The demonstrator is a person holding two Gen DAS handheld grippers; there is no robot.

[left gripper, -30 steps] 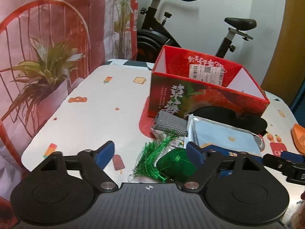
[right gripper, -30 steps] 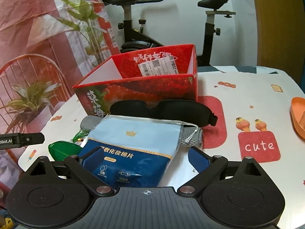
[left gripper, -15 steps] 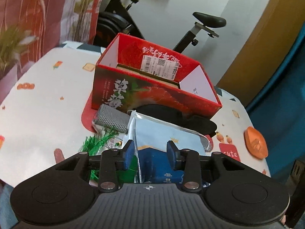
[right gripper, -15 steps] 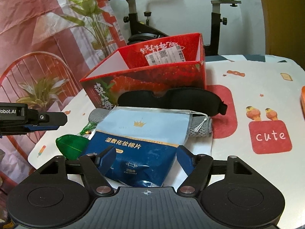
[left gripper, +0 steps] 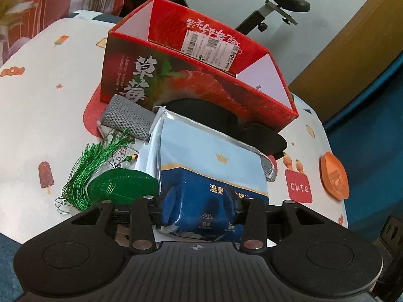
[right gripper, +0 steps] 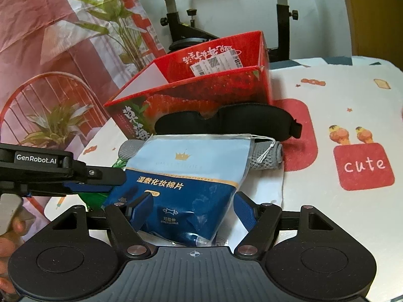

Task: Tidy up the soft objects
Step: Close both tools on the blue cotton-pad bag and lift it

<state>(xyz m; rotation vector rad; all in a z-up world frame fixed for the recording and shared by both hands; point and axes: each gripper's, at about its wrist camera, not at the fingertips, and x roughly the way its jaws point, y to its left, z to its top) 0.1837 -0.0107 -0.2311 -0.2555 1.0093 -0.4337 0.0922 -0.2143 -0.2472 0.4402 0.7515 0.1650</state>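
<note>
A blue and pale cotton pad pack (left gripper: 214,156) (right gripper: 191,171) lies on the table in front of the open red strawberry box (left gripper: 201,85). My left gripper (left gripper: 199,201) pinches its near left corner, which is creased between the pads; the jaws are opening slightly. My right gripper (right gripper: 192,203) is shut on the pack's near end, a pad on each side. In the right wrist view the left gripper (right gripper: 110,180) reaches in from the left. A black eye mask (left gripper: 226,123) and a grey knitted cloth (left gripper: 128,118) lie partly under the pack. A green tassel ornament (left gripper: 121,183) sits to its left.
The white printed tablecloth (left gripper: 50,115) has a red "cute" patch (right gripper: 362,166) to the right. An orange object (left gripper: 333,176) lies near the right table edge. An exercise bike (right gripper: 181,12) stands behind the table. A person's hand (right gripper: 10,226) shows at the lower left.
My left gripper swung right from the green ornament to the pack and closed on its corner. The right jaws narrowed onto the pack's near end.
</note>
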